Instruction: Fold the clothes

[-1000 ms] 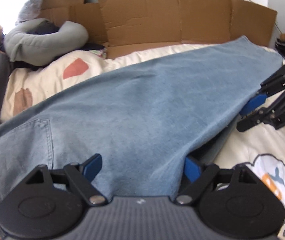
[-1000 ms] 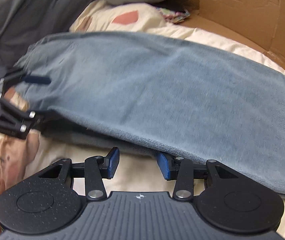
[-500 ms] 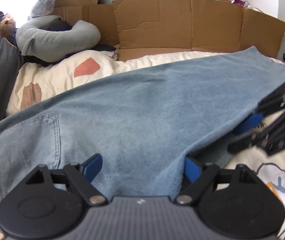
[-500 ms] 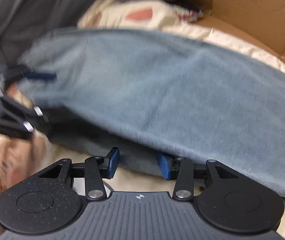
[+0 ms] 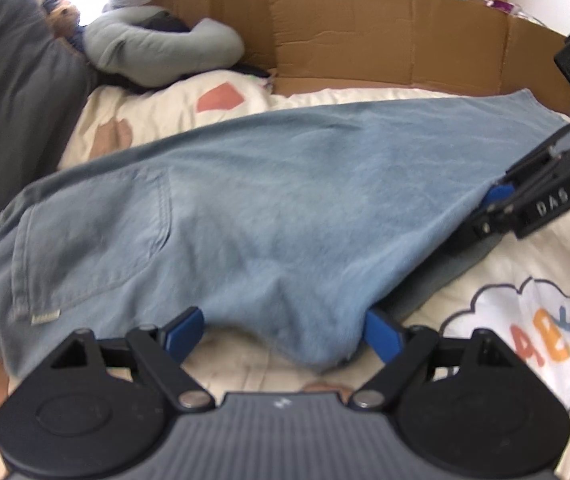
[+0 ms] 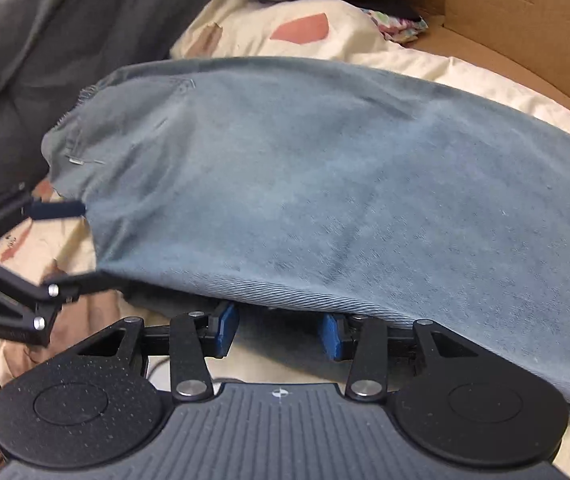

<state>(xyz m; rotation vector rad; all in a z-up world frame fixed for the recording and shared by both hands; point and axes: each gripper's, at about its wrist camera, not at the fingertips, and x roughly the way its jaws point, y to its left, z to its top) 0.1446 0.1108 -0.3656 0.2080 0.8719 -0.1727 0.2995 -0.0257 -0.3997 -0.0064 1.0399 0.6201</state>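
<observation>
A pair of light blue jeans (image 5: pixel 269 208) lies folded lengthwise across the bed, back pocket at the left; it also fills the right wrist view (image 6: pixel 325 184). My left gripper (image 5: pixel 285 334) is open at the near crotch edge, the denim lying between its blue pads. My right gripper (image 6: pixel 281 334) is open at the leg's near edge, its pads tucked just under the top layer. The right gripper also shows in the left wrist view (image 5: pixel 501 200). The left gripper shows in the right wrist view (image 6: pixel 65 244).
The bed has a cream printed quilt (image 5: pixel 517 320). A grey neck pillow (image 5: pixel 157 52) and flattened cardboard (image 5: pixel 385 36) lie at the far side. A dark grey blanket (image 6: pixel 45 48) lies at the left.
Both grippers have drawn back toward the near edge of the jeans, so more of the quilt shows in front. The jeans have settled flatter on the bed.
</observation>
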